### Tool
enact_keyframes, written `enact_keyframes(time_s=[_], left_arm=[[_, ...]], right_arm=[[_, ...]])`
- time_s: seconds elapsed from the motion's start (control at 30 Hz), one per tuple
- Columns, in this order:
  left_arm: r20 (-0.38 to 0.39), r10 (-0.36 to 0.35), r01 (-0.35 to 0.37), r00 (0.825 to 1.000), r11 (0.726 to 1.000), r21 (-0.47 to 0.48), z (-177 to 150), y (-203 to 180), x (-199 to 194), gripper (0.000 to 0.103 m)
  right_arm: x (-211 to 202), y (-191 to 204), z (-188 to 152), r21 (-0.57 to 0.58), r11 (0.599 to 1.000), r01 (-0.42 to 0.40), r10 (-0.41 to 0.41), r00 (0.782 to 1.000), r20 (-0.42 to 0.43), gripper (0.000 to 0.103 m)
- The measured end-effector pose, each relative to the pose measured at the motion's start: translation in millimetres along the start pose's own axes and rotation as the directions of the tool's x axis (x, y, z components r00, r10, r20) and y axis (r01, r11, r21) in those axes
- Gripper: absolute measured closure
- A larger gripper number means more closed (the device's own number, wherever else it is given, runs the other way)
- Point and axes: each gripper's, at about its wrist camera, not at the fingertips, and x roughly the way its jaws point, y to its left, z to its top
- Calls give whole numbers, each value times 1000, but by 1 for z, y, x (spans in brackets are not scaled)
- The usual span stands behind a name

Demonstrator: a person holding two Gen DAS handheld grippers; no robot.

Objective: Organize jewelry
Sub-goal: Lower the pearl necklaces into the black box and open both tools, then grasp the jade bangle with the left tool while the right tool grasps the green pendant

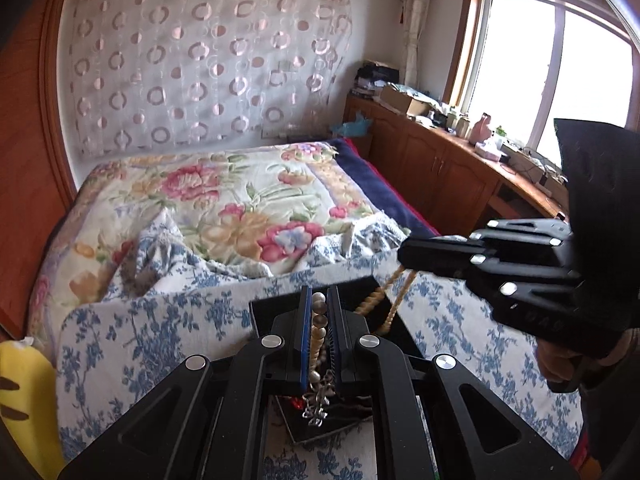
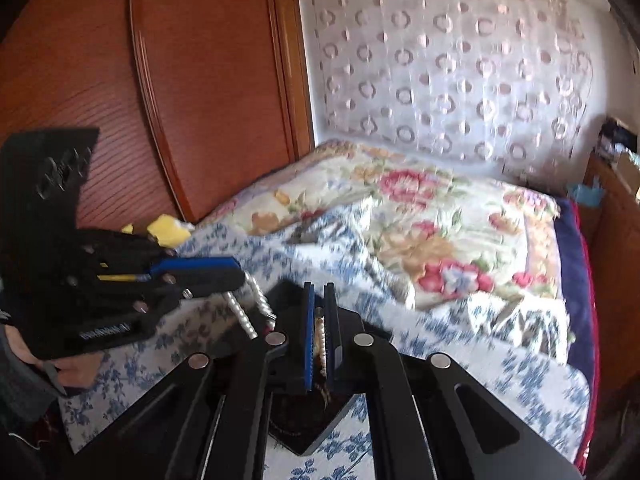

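My left gripper is shut on a pearl necklace whose silver pendant hangs below the fingers, above a black jewelry tray on the bed. My right gripper is shut on a tan beaded necklace, held over the same black tray. In the left wrist view the right gripper comes in from the right with the tan beaded strands hanging down to the tray. In the right wrist view the left gripper comes in from the left with pearl strands hanging.
The tray lies on a blue-and-white floral sheet over a bed with a flowered quilt. A yellow plush toy is at the left. A wooden wardrobe stands left, and a cluttered wooden counter under the window.
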Motion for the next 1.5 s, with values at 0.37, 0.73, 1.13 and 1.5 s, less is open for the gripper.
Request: enact_keyframes(time_s=[0.37, 0.73, 1.13, 1.5], left_arm=[[-37, -4, 3, 999, 1000, -13, -13, 0, 12, 96], [-22, 15, -15, 1000, 1000, 4, -26, -6, -8, 84], [-79, 17, -16, 997, 1000, 9, -77, -12, -26, 70], [-142, 29, -22, 989, 998, 53, -119, -25, -29, 59]], right_arm=[[14, 1, -14, 7, 1000, -18, 19, 999, -40, 97], [-14, 3, -26, 26, 999, 18, -19, 1000, 6, 78], [-45, 22, -99, 39, 998, 49, -46, 997, -65, 78], [-45, 48, -156, 9, 999, 51, -48, 983, -174, 78]])
